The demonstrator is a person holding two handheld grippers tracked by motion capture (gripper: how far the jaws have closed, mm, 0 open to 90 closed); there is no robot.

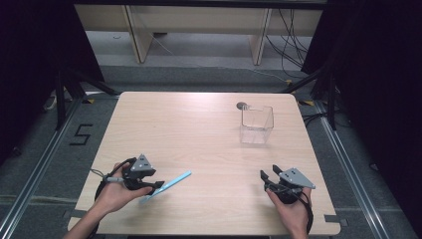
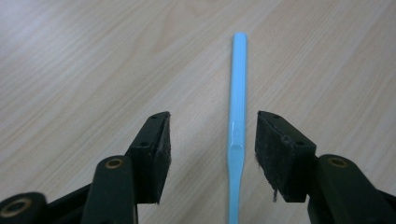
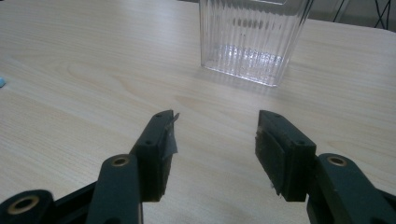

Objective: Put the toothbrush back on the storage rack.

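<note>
The biggest thing here is the light wood surface, taking up the middle of the high view, with grey floor all around it and a black "5" marked on the floor at the left edge of the frame.

Next down in size is the clear ribbed container, standing upright in the upper right part of the surface. In my right gripper view it sits at the top centre of the frame, straight ahead of the jaws but well apart from them. There's a small dark round spot on the surface just behind it, and I can't tell what that is.

Then my two tools. My left hand-held gripper is in the lower left of the high view, jaws spread wide. My right hand-held gripper is in the lower right, also spread wide with nothing between the jaws, just bare wood.

Smallest is the light blue stick, thin and flat, lying on the surface in the lower left of the high view, angled up toward the right. In my left gripper view it runs up the middle of the frame, lying between the two open jaws, closer to the right pad. Neither pad touches it as far as I can see.
</note>
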